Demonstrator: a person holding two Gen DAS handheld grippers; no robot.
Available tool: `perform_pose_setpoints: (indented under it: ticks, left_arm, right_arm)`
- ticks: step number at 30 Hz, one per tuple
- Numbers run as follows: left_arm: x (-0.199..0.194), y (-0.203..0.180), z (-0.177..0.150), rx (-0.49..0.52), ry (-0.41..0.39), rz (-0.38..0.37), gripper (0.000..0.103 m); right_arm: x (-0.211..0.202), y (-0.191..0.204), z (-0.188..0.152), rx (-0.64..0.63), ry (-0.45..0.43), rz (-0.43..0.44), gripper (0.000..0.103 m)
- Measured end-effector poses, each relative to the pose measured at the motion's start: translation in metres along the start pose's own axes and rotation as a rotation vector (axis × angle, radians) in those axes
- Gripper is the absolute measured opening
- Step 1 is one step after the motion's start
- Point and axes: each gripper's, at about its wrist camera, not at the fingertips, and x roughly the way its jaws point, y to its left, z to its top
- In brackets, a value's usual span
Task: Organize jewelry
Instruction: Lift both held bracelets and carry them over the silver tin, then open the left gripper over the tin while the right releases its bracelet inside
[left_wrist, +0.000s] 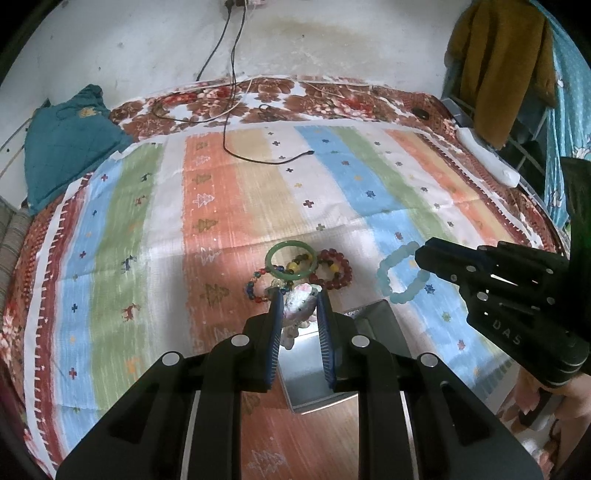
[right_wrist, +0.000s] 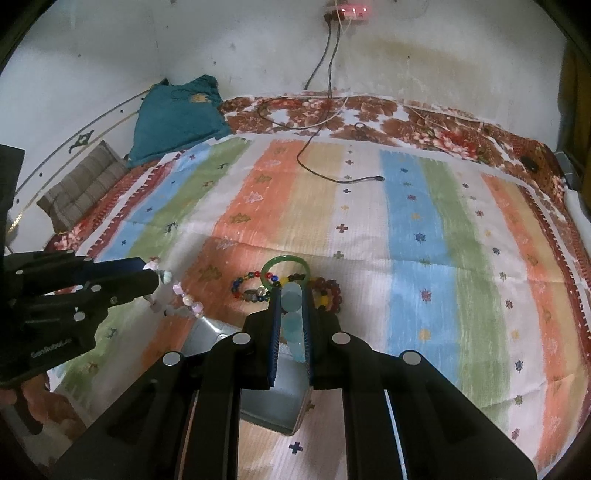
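- The left gripper (left_wrist: 299, 301) is clamped on a pale pink-and-white beaded bracelet (left_wrist: 298, 308); in the right wrist view the same bracelet (right_wrist: 184, 295) is seen dangling from its fingertips.
- The right gripper (right_wrist: 291, 295) is pinched on a light-blue beaded bracelet (right_wrist: 293, 314); in the left wrist view that bracelet (left_wrist: 400, 275) is seen hanging as a loop at the gripper's tip (left_wrist: 419, 254).
- An open grey metal box (left_wrist: 384, 325) is located on the bed beneath both grippers, at 6 o'clock from the remaining jewelry.
- A green bangle (left_wrist: 291, 258) is lying on the striped cloth (left_wrist: 147, 221), overlapping a multicoloured bead bracelet (left_wrist: 258, 288) at its 7 o'clock.
- A dark red bead bracelet (left_wrist: 334, 269) is placed at 3 o'clock of the bangle, touching it.
- A black cable (left_wrist: 258, 157) is trailed across the cloth at 12 o'clock, well apart from the jewelry.
- A teal garment (left_wrist: 70, 147) is seen at 10 o'clock, at the bed's edge.
- A floral bedsheet (left_wrist: 295, 99) is visible under the cloth at its far side.
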Motion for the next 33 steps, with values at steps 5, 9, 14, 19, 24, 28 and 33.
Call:
perform_pose_setpoints:
  ticks: [5,9,14,19,24,28,33]
  left_arm:
    - [-0.004,-0.002,-0.007,-0.003,-0.003,-0.009,0.018]
    - [-0.008,-0.005,-0.013,-0.004,-0.007,-0.019,0.018]
    - [-0.012,-0.011,-0.021,-0.002,-0.008,-0.029,0.018]
    - [-0.012,-0.013,-0.024,0.000,-0.002,-0.011,0.021]
    - [-0.014,-0.008,-0.023,-0.023,-0.006,0.019,0.027]
    - [-0.014,0.000,-0.021,-0.051,-0.009,0.022,0.035]
    - [-0.006,0.007,-0.015,-0.079,0.005,0.024,0.041]
  right_arm:
    - [-0.007,-0.002,-0.007,0.010,0.003,0.014,0.012]
    - [-0.013,0.001,-0.013,0.011,0.007,0.028,0.012]
    - [-0.017,0.004,-0.021,0.014,0.018,0.058,0.012]
    - [-0.013,0.005,-0.025,0.022,0.047,0.045,0.015]
    - [-0.014,-0.011,-0.023,0.074,0.043,0.008,0.034]
    - [-0.010,-0.021,-0.022,0.098,0.061,-0.014,0.035]
    - [-0.001,-0.025,-0.020,0.105,0.087,-0.034,0.042]
